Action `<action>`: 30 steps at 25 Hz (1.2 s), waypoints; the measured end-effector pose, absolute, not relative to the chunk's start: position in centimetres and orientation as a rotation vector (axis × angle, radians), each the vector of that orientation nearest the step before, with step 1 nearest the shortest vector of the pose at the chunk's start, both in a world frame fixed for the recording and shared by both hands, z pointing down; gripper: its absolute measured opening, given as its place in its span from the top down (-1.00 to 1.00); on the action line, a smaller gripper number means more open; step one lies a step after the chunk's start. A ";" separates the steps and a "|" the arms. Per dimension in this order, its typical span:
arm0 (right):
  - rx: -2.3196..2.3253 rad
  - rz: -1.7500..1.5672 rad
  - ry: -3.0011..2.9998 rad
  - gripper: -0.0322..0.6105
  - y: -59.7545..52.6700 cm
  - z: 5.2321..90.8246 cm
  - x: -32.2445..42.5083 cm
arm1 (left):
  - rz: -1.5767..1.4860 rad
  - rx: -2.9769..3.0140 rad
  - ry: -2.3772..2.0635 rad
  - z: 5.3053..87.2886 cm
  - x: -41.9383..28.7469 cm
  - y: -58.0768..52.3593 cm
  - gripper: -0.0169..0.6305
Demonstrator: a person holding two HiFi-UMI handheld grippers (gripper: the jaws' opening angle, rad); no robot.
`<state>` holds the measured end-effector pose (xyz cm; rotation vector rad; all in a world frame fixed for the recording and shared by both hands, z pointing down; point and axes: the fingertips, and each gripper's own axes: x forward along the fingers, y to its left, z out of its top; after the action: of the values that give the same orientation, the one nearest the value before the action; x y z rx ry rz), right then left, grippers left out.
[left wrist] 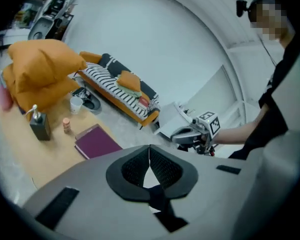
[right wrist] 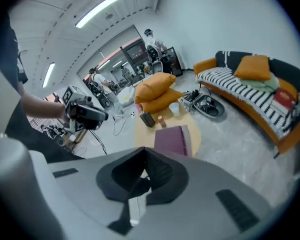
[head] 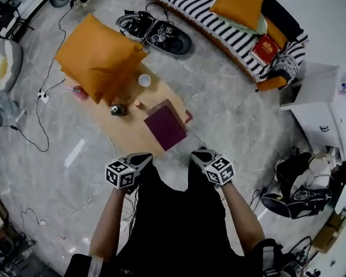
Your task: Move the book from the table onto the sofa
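A maroon book lies flat at the near end of a low wooden table; it also shows in the left gripper view and the right gripper view. The striped sofa with orange trim stands at the far right, with an orange cushion and a red book on it. My left gripper and right gripper hover side by side just short of the table's near edge, both shut and empty. The maroon book lies ahead, between them.
Two big orange pillows cover the table's far left end. A white cup, a dark pump bottle, a small orange-capped jar and a pink bottle stand on the table. Cables, shoes and gear lie on the floor; a white cabinet stands right.
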<state>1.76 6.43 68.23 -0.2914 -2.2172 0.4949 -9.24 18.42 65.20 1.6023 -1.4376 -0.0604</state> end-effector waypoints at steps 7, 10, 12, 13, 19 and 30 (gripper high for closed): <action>-0.272 0.647 -2.099 0.88 4.4 76.2 4.5 | -0.397 1.266 -1.476 74.2 -12.6 19.1 0.48; -0.264 0.775 -2.076 0.78 4.6 79.4 3.4 | -0.489 1.228 -1.435 77.8 -13.6 19.3 0.27; -0.245 0.939 -2.050 0.53 4.8 81.9 2.4 | -0.561 1.194 -1.429 80.6 -14.6 19.1 0.16; -0.233 1.018 -2.037 0.46 4.8 83.3 1.8 | -0.602 1.173 -1.430 82.0 -15.1 18.8 0.11; -0.202 1.347 -1.965 -0.04 4.5 91.0 -0.7 | -0.759 1.056 -1.418 89.8 -17.4 17.0 -0.05; -0.287 1.887 -1.822 0.20 4.0 95.9 -3.6 | -0.806 1.092 -1.292 95.1 -14.4 17.0 -0.07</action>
<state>-3.58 4.02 95.86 -0.2868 -1.8220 1.8866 -14.37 16.99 95.13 1.0917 -1.2922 -0.8057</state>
